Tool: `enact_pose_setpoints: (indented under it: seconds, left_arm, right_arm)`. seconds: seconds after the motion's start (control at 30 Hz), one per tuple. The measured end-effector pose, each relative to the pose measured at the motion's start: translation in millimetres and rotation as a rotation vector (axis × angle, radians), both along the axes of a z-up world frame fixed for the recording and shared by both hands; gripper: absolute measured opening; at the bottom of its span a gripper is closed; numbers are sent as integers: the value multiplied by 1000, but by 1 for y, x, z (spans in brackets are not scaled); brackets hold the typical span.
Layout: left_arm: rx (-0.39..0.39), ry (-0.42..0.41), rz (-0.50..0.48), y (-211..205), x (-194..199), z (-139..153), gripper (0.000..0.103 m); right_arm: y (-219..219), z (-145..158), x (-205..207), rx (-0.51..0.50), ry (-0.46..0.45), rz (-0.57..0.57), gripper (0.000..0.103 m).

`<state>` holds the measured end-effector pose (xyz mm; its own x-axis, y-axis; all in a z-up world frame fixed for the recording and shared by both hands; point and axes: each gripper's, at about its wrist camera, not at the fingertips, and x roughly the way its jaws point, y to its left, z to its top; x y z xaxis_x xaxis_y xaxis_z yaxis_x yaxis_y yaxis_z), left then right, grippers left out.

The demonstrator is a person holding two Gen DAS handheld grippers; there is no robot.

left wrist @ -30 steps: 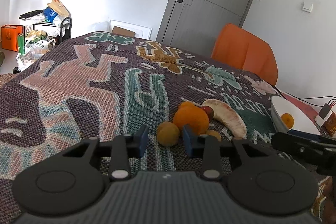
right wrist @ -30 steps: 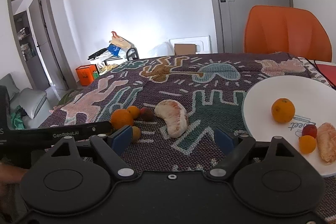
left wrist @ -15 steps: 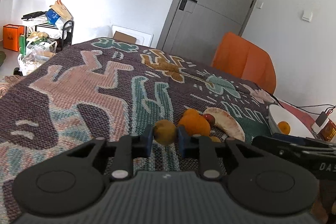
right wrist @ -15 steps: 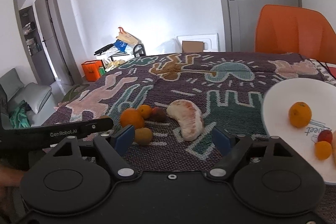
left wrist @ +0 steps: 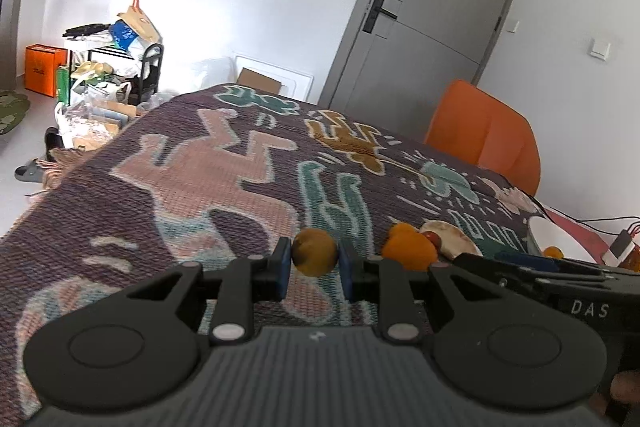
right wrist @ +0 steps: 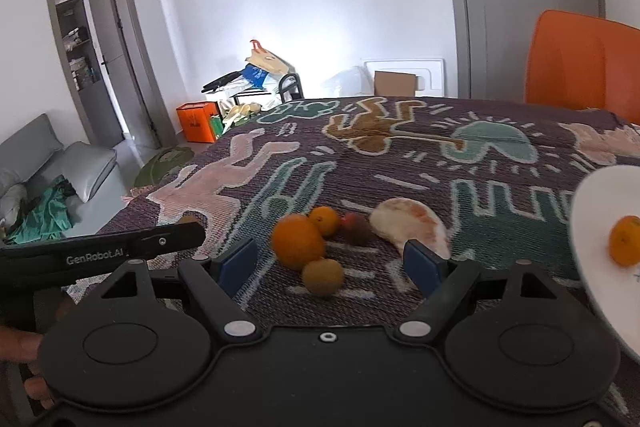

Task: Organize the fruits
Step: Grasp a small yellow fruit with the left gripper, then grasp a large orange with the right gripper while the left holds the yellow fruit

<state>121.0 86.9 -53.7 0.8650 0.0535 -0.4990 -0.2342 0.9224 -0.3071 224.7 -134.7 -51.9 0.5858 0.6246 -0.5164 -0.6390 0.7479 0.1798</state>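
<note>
My left gripper [left wrist: 314, 267] is shut on a small yellow-brown fruit [left wrist: 314, 251] and holds it above the patterned cloth. To its right on the cloth lie a large orange [left wrist: 408, 246], a small red fruit [left wrist: 433, 238] and a pale pomelo segment [left wrist: 452, 239]. My right gripper [right wrist: 332, 265] is open and empty, hovering over the fruit pile: the large orange [right wrist: 298, 241], a small orange [right wrist: 324, 221], a yellow-brown fruit [right wrist: 323, 277], the red fruit [right wrist: 356, 227] and the pomelo segment [right wrist: 412, 227]. A white plate [right wrist: 592, 227] at the right holds an orange [right wrist: 625, 245].
The cloth-covered table [left wrist: 208, 171] stretches left and far. An orange chair [left wrist: 484, 131] stands at the far edge by a grey door [left wrist: 424, 11]. The left gripper's side [right wrist: 100, 253] lies left of the pile in the right wrist view. Cables and a small device [left wrist: 620, 247] sit near the plate.
The left gripper closed on the yellow-brown fruit and lifted it off the cloth. The right gripper moved left from the plate toward the fruit pile.
</note>
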Motion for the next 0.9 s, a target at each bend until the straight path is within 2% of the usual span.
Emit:
enact_pose_setpoints:
  seconds: [0.47,0.67,0.73,0.77,0.9]
  left_arm:
    - [-7,-6,41,19,-14,2,23]
    - [-7,-11,47,23,-17,5,23]
    - [-7,-12,45,22,-18,5,23]
    - [-6,-14,44,21,-18,6,23]
    - [-3,-19,37,18,-18,9,23]
  right_arm:
    - [31,-7,10,-30,17,49,71]
    - [39,-13,17,-43,37,52,57]
    - [41,-15,18,-50,40,55,41]
    - [41,-16,19,-53,47,56,36]
    - [35,-13,18,-27,40,54,35]
